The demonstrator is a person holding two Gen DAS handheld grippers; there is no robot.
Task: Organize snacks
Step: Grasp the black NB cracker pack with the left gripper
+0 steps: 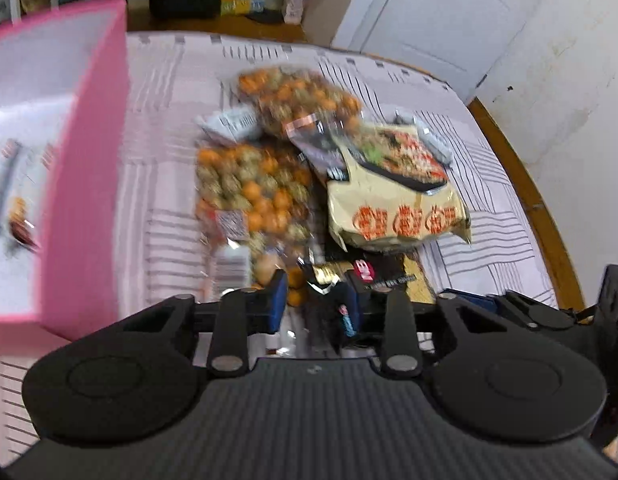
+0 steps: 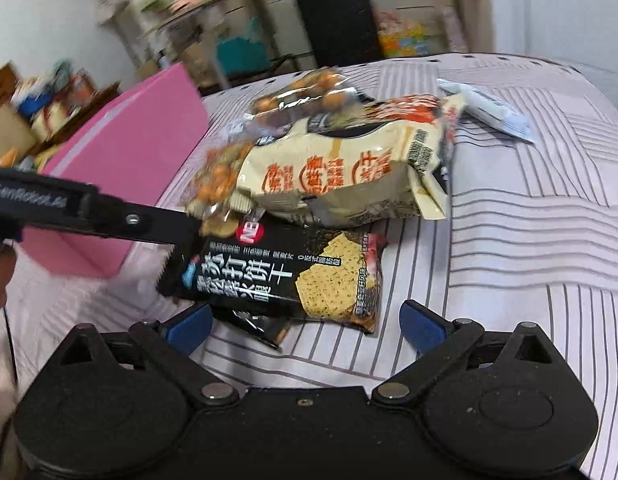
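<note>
A heap of snack packets lies on a striped cloth. My left gripper (image 1: 315, 300) is shut on the end of a black cracker packet (image 2: 285, 276), which also shows in the left wrist view (image 1: 373, 276). My left gripper reaches in from the left in the right wrist view (image 2: 177, 256). My right gripper (image 2: 305, 324) is open and empty, its blue pads either side of the black packet's near end. A beige packet (image 1: 397, 196) (image 2: 341, 172) and clear bags of orange and green nuts (image 1: 253, 196) (image 2: 217, 180) lie behind.
An open pink box (image 1: 85, 184) (image 2: 137, 152) stands at the left with a few packets inside. A pale blue packet (image 2: 489, 112) lies at the far right. The table's wooden rim (image 1: 529, 192) curves along the right. Room clutter stands behind.
</note>
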